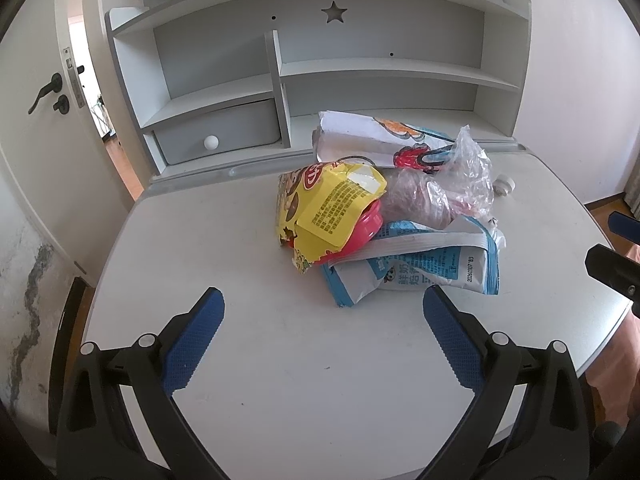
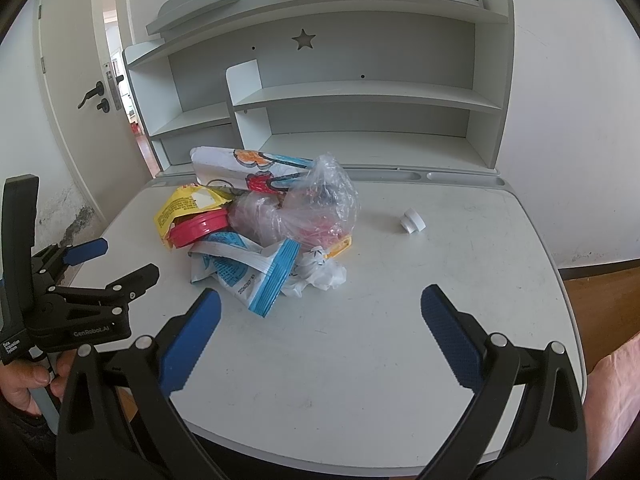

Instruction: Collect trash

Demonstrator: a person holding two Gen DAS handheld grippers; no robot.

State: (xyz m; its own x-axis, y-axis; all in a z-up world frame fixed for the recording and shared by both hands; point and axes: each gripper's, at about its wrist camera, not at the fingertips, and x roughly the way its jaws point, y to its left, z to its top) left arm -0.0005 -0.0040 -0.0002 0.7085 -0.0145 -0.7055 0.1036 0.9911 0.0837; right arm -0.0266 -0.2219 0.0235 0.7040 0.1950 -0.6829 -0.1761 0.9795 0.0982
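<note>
A heap of trash sits at the middle of the white desk top [image 1: 280, 360], a little above frame centre in both wrist views. On its left lies a crumpled yellow snack wrapper [image 1: 332, 208] folded over a round red plastic lid [image 2: 198, 229], which tilts with its rim facing the lower left. In front of these, a blue-and-white printed foil pouch [image 1: 424, 264] stretches with its long axis left to right in the left wrist view, its striped sealed edge pointing toward the lower right. Behind it, a crinkled clear plastic bag [image 2: 316, 204] stands bunched upward, and a folded white paper with a cartoon print [image 1: 380, 140] lies at the back, long axis running left to right. A crushed white tissue [image 2: 320, 274] touches the pouch on its right. A small white plastic cap [image 2: 412, 221] rests apart, right of the heap.

The left gripper [image 1: 324, 320] hangs over bare desk just short of the pouch, its blue-padded jaws spread wide and holding nothing. The right gripper [image 2: 320, 318] is likewise spread wide, empty, near the pouch and tissue.
</note>
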